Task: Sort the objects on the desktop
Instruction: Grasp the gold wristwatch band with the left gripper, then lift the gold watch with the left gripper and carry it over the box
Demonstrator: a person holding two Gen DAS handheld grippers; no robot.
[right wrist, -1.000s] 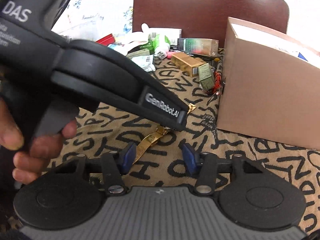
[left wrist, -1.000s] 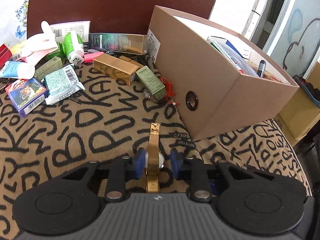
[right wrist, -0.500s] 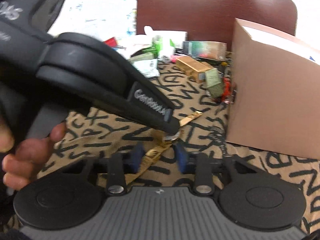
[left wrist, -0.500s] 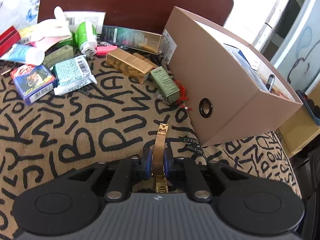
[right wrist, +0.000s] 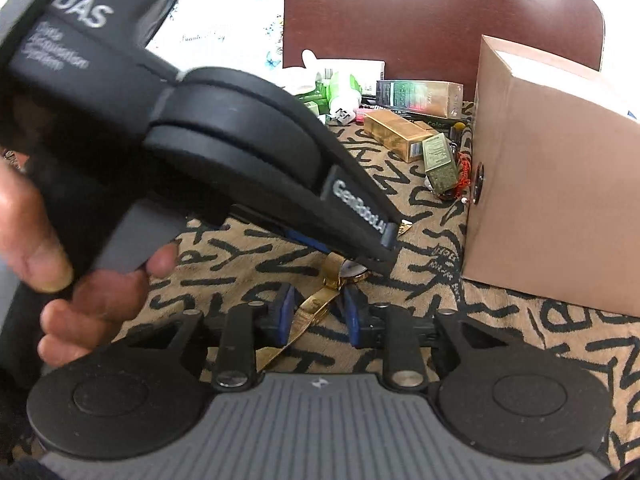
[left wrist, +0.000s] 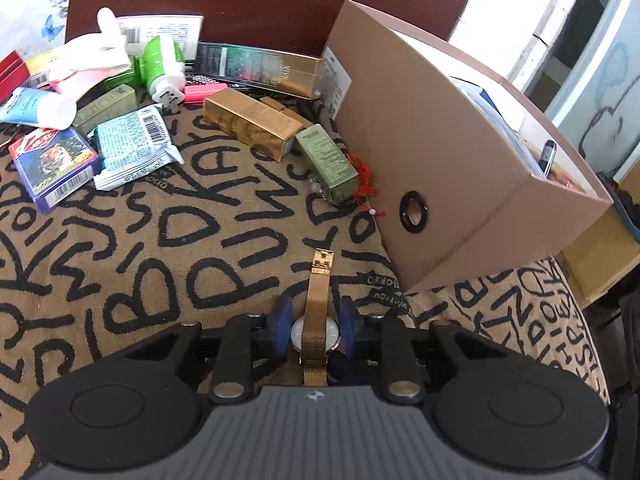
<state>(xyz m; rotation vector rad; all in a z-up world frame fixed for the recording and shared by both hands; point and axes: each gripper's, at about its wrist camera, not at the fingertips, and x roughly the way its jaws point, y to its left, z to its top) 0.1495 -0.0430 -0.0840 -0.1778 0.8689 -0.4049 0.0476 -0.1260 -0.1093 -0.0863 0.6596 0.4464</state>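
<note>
Clearly little is sorted: the gold watch (left wrist: 315, 330) lies on the patterned surface (left wrist: 132, 248) beside the cardboard box (left wrist: 452, 168), between the left gripper's (left wrist: 315, 330) opening jaws, its strap loosely between the right gripper's (right wrist: 316, 312).

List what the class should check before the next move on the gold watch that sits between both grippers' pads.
1. The gold watch sits between the pads of the left gripper: ok; the jaws are opening.
2. The left pads press on the watch case: cannot tell.
3. The watch strap runs between the pads of the right gripper: ok, though a gap shows on each side.
4. The cardboard box is open at the top: ok.
5. There is room left inside the box: cannot tell.
6. The patterned cloth is bare between the watch and the box: ok.
</note>
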